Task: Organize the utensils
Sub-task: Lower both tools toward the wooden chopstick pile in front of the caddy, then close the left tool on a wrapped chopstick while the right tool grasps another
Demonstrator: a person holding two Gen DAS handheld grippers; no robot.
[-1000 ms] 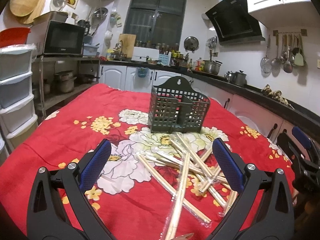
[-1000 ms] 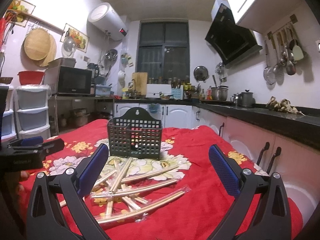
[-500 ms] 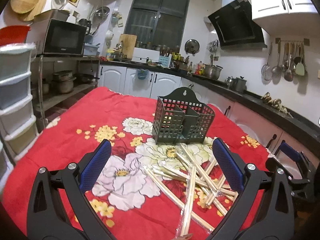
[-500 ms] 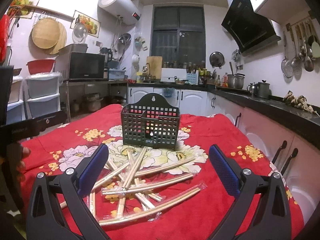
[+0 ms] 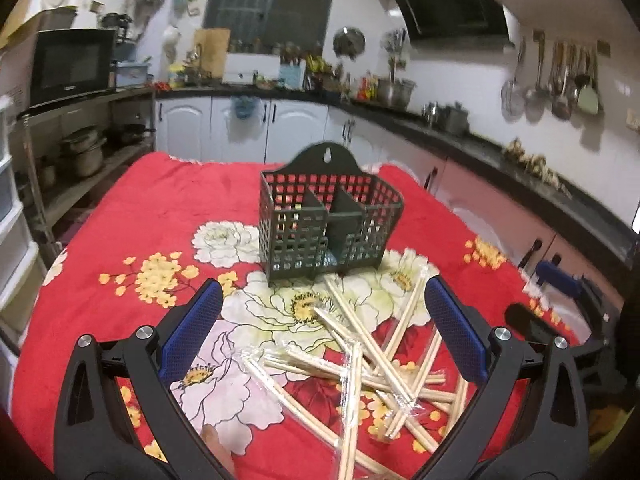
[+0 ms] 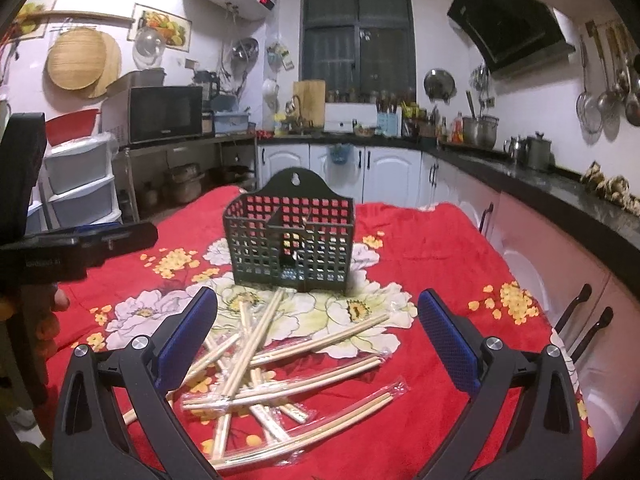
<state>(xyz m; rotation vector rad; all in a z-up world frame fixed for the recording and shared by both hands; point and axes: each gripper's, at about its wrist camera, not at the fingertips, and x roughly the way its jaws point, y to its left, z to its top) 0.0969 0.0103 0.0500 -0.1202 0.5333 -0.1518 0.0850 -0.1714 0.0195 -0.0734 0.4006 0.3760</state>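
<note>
My two blue-padded grippers, left (image 5: pixel 323 332) and right (image 6: pixel 317 336), gape empty; the plastic-wrapped wooden chopsticks (image 6: pixel 280 364) before the dark green slotted caddy (image 6: pixel 289 244) look light and slippery, best pinched mid-length.

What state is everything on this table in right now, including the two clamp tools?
Left gripper: open, holding nothing, above the chopsticks.
Right gripper: open, holding nothing.
Utensil basket: upright on the tablecloth; no chopsticks in it.
Chopsticks: loose crisscrossed pile in front of the basket, in clear plastic sleeves.
Tablecloth: spread over the table.
</note>
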